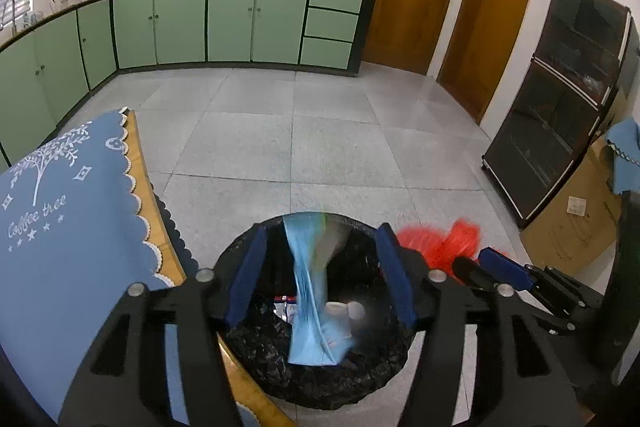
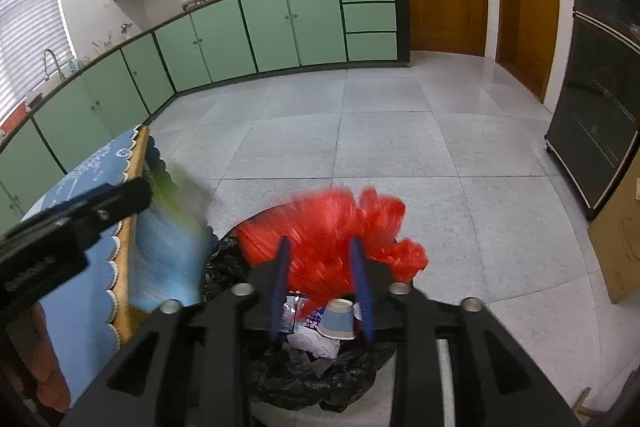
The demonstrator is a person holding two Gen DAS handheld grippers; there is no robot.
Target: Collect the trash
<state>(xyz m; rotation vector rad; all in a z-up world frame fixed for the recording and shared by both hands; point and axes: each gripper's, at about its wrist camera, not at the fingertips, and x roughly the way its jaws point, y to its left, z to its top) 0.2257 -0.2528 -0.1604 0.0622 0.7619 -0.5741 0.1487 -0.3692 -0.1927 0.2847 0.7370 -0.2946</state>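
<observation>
Left tongs (image 1: 320, 275) spread apart, blue wrapper (image 1: 310, 291) falling between, right tongs (image 2: 322, 287) spread around red bag (image 2: 328, 239).

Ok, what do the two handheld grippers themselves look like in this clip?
Both match: the left gripper and right gripper have matte black angular frames with cut-out slots, round silver bolt heads at the joints, and flat dark-blue fingers. No cables, sleeves or readable markings show.

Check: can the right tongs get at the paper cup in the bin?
Probably not yet. The right tongs are directly above the cup, but a red bag sits between their fingers, so they would need to shed it first.
</observation>
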